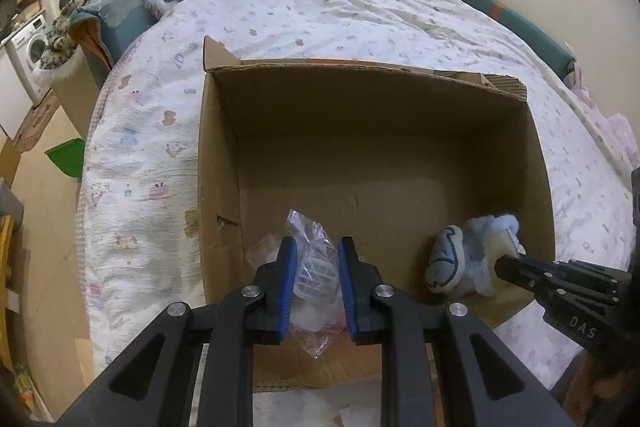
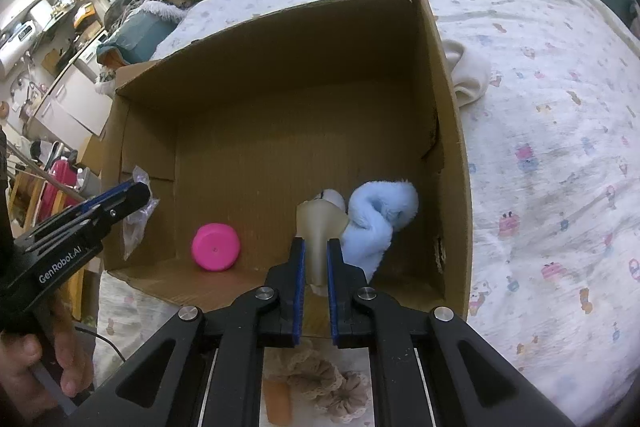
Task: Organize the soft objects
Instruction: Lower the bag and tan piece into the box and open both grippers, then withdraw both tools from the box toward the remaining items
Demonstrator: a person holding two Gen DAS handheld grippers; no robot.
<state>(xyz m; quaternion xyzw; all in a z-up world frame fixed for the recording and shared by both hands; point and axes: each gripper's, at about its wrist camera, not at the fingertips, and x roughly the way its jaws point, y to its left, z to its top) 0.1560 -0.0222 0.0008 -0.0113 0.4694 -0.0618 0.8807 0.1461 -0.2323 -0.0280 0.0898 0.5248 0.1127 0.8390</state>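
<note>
Now my left gripper (image 1: 317, 283) clenched on crinkly clear plastic bag (image 1: 314, 269) over near left of open brown cardboard box (image 1: 360, 115); my right gripper (image 2: 316, 267) grasping cream tab of fluffy light-blue plush toy (image 2: 380, 219), near right corner inside; round pink lid (image 2: 216, 246) on box floor, near left

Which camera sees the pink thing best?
The right wrist view: the pink thing lies in plain sight on the box floor. The left wrist view shows only a pink sliver behind the bag.
</note>
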